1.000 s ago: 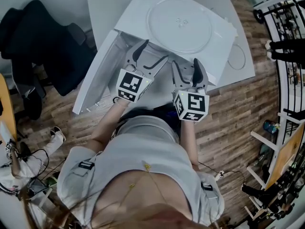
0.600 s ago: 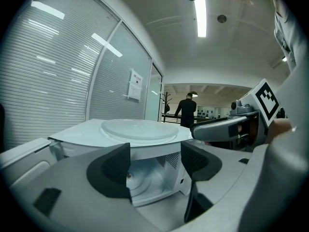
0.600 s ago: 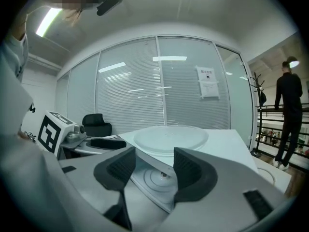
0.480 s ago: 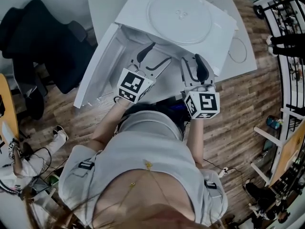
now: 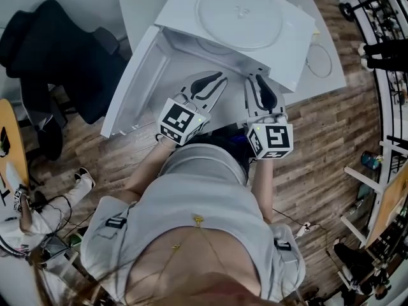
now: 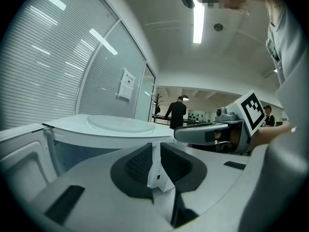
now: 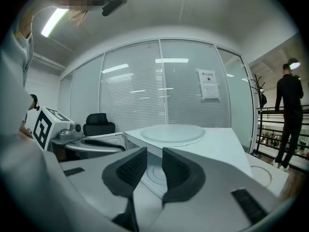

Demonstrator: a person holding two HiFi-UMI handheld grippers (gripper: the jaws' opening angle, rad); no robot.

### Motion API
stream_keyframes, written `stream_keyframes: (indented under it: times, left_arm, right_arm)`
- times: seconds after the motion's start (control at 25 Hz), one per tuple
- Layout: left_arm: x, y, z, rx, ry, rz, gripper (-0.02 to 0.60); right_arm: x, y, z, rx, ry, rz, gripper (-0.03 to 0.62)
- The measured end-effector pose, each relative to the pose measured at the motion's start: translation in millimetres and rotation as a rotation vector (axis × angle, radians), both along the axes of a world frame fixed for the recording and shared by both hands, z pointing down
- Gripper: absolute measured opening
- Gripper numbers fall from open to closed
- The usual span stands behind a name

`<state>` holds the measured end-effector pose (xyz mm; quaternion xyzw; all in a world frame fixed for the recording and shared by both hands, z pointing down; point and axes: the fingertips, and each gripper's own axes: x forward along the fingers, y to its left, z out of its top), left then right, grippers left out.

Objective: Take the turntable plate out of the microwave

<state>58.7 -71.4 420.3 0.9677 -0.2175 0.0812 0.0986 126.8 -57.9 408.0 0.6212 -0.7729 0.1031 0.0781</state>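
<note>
Both grippers have drawn back from the mouth of the microwave (image 5: pixel 294 40) toward the person, and their jaws have just been closing. The left gripper (image 5: pixel 217 81) hangs in front of the open cavity, its dark pads clenched to a thin slit with nothing between them. The right gripper (image 5: pixel 259 85), just beside it, is pinched the same way and is also empty. Through the slit of the right one, a ringed circle (image 7: pixel 153 170) shows on the cavity floor. The turntable plate (image 5: pixel 239 14) is not inside. It lies flat on the microwave's top, well apart from both grippers. The door (image 5: pixel 134 85) stands swung open at the left of the head view. The microwave sits on a white table (image 5: pixel 140 5), and a thin ring (image 5: pixel 320 59) lies on that table to its right. A black chair (image 5: pixel 57 56) stands on the wooden floor (image 5: pixel 319 152) at the left.
</note>
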Motion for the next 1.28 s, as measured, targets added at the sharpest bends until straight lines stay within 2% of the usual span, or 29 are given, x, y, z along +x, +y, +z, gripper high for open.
stream_keyframes:
  times: [0.28,0.56,0.72,1.08,1.28]
  left_arm:
    - [-0.5,21.5,-8.2,0.005,0.021,0.016,0.041]
    - [-3.9,38.9,-26.3,-0.009,0.096,0.006,0.031]
    - [-8.5,43.2,-44.9,-0.003,0.148,-0.002,0.029]
    - [-7.3,50.1,-89.6,0.114,0.176,0.029,0.030]
    - [-7.5,55.6,-115.0,0.153,0.220,0.038,0.031]
  right_arm:
    - [-15.5,14.1,2.4,0.012,-0.016,-0.029,0.043]
    - [-37.1,25.4,-9.2,0.055,-0.026,-0.120,0.029]
    - [-49.7,28.1,-28.4,0.104,0.015,-0.183,0.026]
    - [-51.7,31.0,-81.8,0.229,-0.039,-0.190,0.026]
    - [-55.0,31.8,-106.9,0.275,-0.058,-0.198,0.025]
